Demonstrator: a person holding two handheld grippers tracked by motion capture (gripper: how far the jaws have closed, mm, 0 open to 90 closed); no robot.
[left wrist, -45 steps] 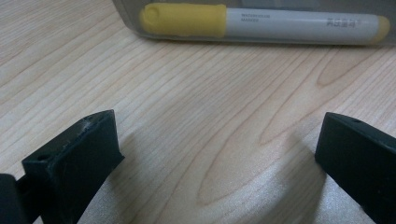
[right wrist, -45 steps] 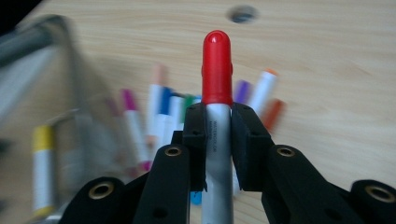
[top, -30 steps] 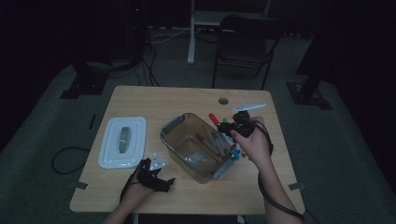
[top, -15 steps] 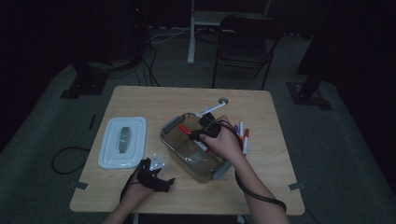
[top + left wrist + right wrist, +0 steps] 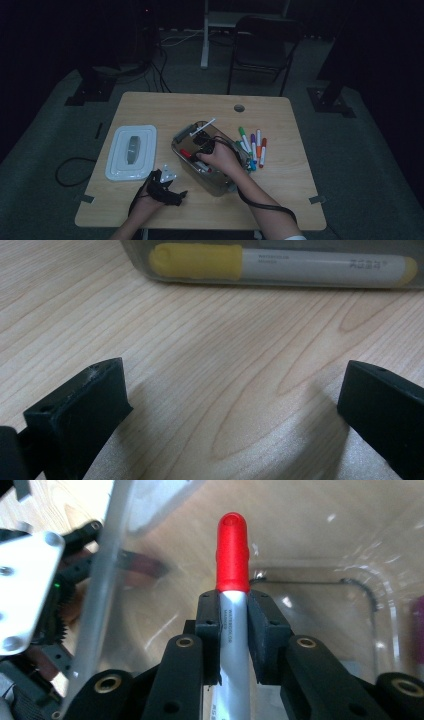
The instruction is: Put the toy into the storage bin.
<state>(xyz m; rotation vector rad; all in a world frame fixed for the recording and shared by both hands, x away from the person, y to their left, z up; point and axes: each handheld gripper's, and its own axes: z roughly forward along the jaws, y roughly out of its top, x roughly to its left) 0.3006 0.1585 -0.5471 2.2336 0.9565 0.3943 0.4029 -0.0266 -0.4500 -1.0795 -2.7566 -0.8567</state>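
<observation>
A clear plastic box [image 5: 220, 189] stands in the middle of the wooden table. My right gripper [image 5: 202, 150] reaches down into it, shut on a red-capped marker [image 5: 187, 154]. In the right gripper view the jaws of my right gripper [image 5: 234, 615] clamp the marker's white barrel just below its red cap [image 5: 232, 555], with the box wall [image 5: 107, 580] at the left. My left gripper [image 5: 167, 192] rests on the table in front of the box. Its jaws stand wide apart in the left gripper view [image 5: 232, 400] with bare wood between them. A yellow-capped marker [image 5: 280, 262] lies behind the box wall ahead of them.
A white lid [image 5: 131, 151] lies on the table left of the box. Several loose markers [image 5: 252, 145] lie to the right of it. A small round hole [image 5: 239, 108] sits near the table's far edge, and a folding chair [image 5: 260, 45] stands beyond.
My right hand has moved left and down from beside the loose markers into the box, with the red-capped marker in its jaws. The left hand has stayed in place.
</observation>
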